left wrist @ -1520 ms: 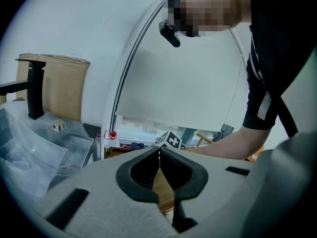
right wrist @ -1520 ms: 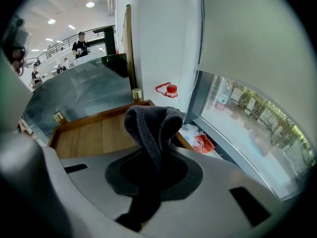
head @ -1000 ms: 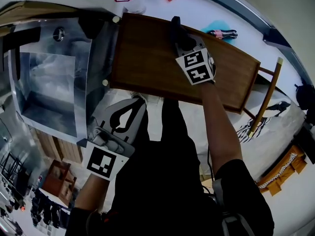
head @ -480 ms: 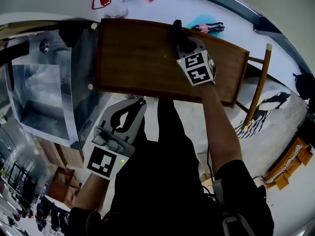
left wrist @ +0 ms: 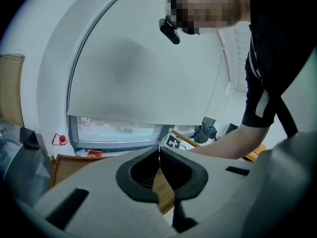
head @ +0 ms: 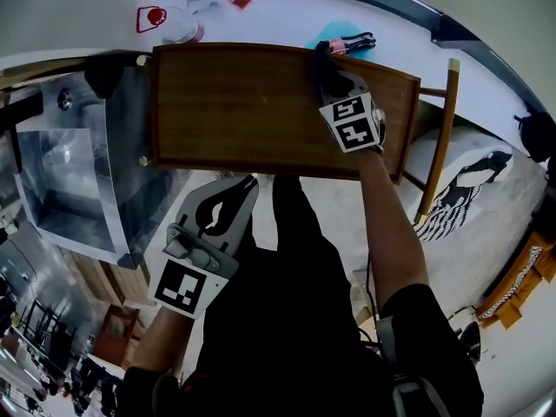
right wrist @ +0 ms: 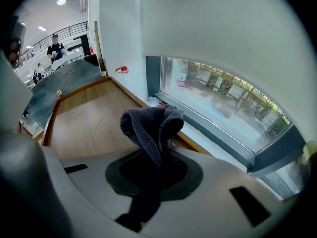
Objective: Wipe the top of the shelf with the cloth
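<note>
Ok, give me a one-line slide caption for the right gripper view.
Right tongs clamp a dark cloth over the wooden shelf top, beside a window.

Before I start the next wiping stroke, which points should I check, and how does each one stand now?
1. Cloth gripped firmly: ok. The right gripper has its jaws shut on it, with a bunch sticking out in front.
2. Right gripper over the shelf top: ok, it is near the far right corner.
3. Cloth pressing on the shelf top: cannot tell.
4. Stroke path free: ok. Nothing lies on the shelf top to the gripper's left.
5. Left gripper out of the way: ok. Its jaws are shut on nothing, and it is held off the shelf, by the person's body.
</note>
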`<move>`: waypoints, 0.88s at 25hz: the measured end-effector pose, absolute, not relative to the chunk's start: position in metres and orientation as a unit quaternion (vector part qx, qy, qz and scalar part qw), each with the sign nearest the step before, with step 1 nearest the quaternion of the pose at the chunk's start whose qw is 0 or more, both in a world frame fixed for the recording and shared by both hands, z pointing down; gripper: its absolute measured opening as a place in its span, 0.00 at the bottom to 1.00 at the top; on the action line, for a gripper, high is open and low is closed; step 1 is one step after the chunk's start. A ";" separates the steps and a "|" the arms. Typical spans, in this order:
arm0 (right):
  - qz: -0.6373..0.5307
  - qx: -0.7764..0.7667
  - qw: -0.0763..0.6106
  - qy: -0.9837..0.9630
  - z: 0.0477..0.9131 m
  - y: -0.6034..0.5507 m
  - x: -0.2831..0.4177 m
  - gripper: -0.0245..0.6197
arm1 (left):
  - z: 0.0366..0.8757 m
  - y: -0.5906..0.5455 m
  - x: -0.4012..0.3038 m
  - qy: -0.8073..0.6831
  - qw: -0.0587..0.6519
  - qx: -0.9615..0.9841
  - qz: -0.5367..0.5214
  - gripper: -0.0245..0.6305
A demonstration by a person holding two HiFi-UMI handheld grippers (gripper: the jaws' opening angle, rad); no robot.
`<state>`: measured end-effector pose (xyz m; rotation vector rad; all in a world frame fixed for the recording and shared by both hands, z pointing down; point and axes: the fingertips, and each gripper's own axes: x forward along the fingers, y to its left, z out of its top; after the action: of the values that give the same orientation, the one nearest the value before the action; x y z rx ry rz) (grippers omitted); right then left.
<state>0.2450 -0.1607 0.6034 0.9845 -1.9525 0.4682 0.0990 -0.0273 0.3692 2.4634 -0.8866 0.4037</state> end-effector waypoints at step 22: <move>0.215 0.468 0.459 -0.724 0.603 -0.141 0.375 0.11 | 0.359 -0.033 0.171 -0.287 0.228 0.918 0.151 0.07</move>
<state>0.3752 -0.1412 0.6035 1.1524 -1.7830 0.5290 0.1708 -0.0327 0.3592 2.5291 -0.7898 0.4157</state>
